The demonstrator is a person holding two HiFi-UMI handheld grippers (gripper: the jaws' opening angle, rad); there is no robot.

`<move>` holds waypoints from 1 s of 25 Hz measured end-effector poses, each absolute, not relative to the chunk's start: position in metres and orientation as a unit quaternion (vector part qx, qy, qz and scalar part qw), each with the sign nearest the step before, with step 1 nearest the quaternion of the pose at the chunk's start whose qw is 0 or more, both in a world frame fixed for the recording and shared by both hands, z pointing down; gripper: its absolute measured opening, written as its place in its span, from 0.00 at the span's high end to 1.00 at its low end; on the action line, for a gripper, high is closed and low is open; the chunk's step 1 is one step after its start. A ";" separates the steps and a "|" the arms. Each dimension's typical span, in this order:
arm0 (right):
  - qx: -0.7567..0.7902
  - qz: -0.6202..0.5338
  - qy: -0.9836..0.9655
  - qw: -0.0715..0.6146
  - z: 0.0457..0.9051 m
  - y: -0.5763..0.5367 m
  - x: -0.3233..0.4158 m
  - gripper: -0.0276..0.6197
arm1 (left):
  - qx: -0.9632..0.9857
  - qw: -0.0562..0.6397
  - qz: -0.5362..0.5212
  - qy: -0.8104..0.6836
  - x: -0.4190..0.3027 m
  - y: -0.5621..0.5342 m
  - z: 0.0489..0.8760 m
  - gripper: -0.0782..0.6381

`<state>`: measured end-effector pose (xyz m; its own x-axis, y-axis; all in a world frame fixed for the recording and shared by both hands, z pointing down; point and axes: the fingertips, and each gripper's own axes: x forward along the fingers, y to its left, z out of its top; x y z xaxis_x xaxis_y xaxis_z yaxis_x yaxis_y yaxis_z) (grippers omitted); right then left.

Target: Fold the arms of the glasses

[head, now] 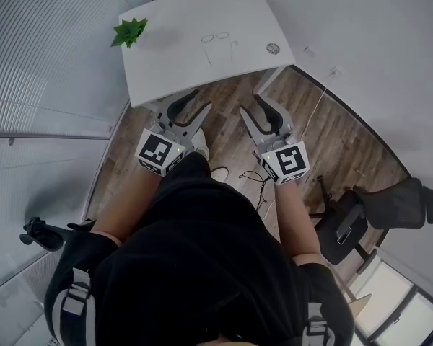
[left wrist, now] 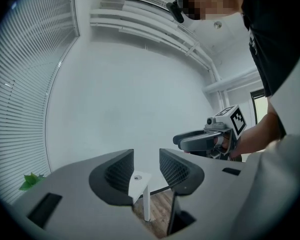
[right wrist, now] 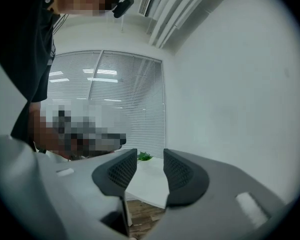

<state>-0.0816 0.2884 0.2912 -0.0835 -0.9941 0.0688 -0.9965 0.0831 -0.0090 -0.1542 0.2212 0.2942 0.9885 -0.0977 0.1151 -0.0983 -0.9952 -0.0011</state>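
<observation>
Glasses (head: 216,38): thin wire frame, round lenses, tiny in head view. Lie near middle of white table (head: 166,67). Both arms unfolded, pointing toward near edge.

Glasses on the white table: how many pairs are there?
1. The glasses lie near the middle of the table, right of the small green plant in the head view, arms apparently spread open. No other pair shows.

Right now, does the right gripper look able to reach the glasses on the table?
Probably yes, after moving forward: the right gripper hangs short of the table edge, fingers apart and empty, and the glasses lie in the open with nothing close by.
</observation>
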 end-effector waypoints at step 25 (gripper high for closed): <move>0.651 0.116 -0.746 0.086 0.364 0.114 0.012 0.55 | 0.990 0.050 0.115 -0.064 -0.074 0.038 0.370 0.48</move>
